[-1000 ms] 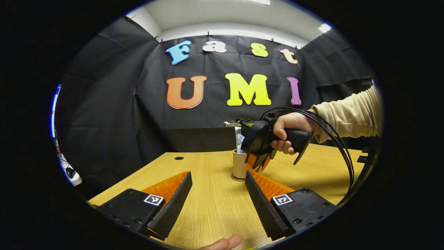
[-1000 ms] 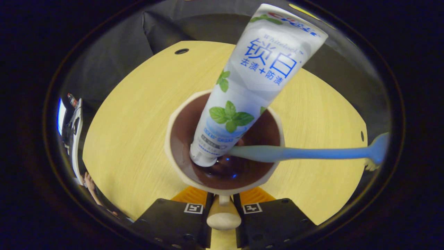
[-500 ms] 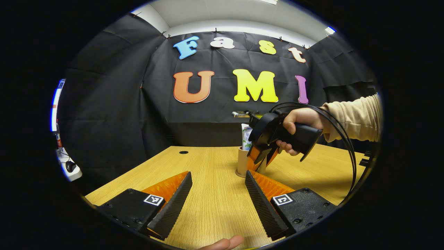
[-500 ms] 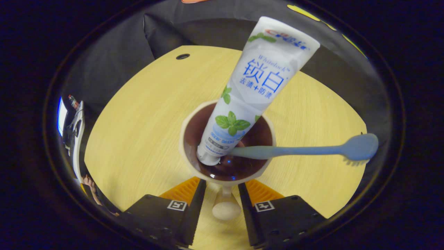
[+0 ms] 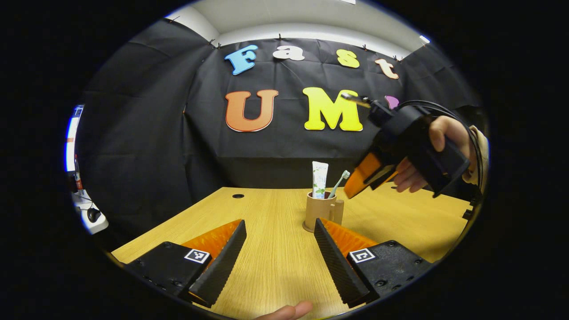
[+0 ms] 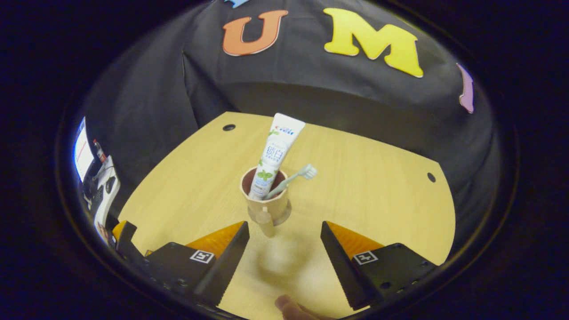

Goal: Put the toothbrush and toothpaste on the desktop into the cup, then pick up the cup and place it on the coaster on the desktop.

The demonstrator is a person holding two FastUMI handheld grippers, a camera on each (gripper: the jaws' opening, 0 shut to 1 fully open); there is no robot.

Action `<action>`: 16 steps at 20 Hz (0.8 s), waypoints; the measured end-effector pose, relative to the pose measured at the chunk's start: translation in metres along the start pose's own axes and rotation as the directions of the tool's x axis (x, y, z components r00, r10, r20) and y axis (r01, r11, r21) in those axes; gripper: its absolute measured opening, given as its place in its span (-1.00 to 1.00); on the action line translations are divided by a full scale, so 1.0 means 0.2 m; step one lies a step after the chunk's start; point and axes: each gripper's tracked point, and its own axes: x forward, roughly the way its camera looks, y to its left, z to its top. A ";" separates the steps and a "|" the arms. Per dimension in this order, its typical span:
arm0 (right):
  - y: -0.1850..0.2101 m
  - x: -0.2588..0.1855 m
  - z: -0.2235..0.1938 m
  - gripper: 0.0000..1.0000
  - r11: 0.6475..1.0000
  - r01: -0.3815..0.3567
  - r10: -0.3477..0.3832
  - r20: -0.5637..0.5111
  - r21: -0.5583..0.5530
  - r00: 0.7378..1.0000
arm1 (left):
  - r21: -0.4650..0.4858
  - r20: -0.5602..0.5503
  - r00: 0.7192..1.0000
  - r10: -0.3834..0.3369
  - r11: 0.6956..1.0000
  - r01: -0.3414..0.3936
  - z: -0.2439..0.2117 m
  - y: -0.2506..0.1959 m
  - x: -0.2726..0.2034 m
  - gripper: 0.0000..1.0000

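The tan cup [image 5: 320, 212] stands upright on a round coaster [image 5: 306, 229] mid-table, handle toward me. A white toothpaste tube [image 5: 319, 179] and a pale blue toothbrush [image 5: 338, 182] stick up out of it. My left gripper [image 5: 279, 222] hovers open over the near table, short of the cup. A hand holds my right gripper [image 5: 355, 191] in the air, above and to the right of the cup. In the right gripper view the right gripper [image 6: 285, 224] is open and empty, with the cup [image 6: 266, 202], tube [image 6: 276, 151], brush [image 6: 293, 176] and coaster [image 6: 287, 213] just beyond its tips.
The wooden table [image 5: 275, 262] has small round cable holes [image 6: 229, 127] [image 6: 430, 177] near its far edge. A white device [image 5: 89, 215] sits off the table's left side. Black cloth walls close the booth behind. A fingertip [image 5: 289, 311] shows at the bottom edge.
My right gripper let go of the cup's handle, opened, and pulled up and back from the cup. The cup stays on the coaster. The left gripper barely moved.
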 end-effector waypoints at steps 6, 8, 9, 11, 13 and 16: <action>-0.31 -0.51 -0.11 0.93 0.993 0.109 -0.116 0.267 0.041 0.957 | -0.004 0.013 1.000 0.022 1.000 -0.022 0.13 -0.11 -0.05 0.96; -0.40 -0.66 -0.17 0.93 0.988 0.152 -0.157 0.335 0.043 0.929 | 0.000 0.025 0.999 0.036 0.999 -0.036 0.18 -0.14 -0.06 0.96; -0.43 -0.72 -0.19 0.92 0.985 0.165 -0.173 0.373 0.055 0.912 | -0.001 0.031 0.999 0.036 0.999 -0.036 0.20 -0.16 -0.07 0.96; -0.52 -0.84 -0.23 0.92 0.978 0.188 -0.208 0.434 0.090 0.876 | 0.001 0.031 0.999 0.032 0.999 -0.032 0.24 -0.21 -0.08 0.95; -0.61 -0.95 -0.26 0.93 0.971 0.207 -0.239 0.500 0.119 0.832 | 0.010 0.050 0.998 0.032 0.999 -0.032 0.30 -0.27 -0.09 0.96; -0.75 -1.03 -0.33 0.94 0.954 0.268 -0.296 0.542 0.132 0.787 | 0.035 0.079 0.996 0.033 0.999 -0.036 0.39 -0.35 -0.09 0.95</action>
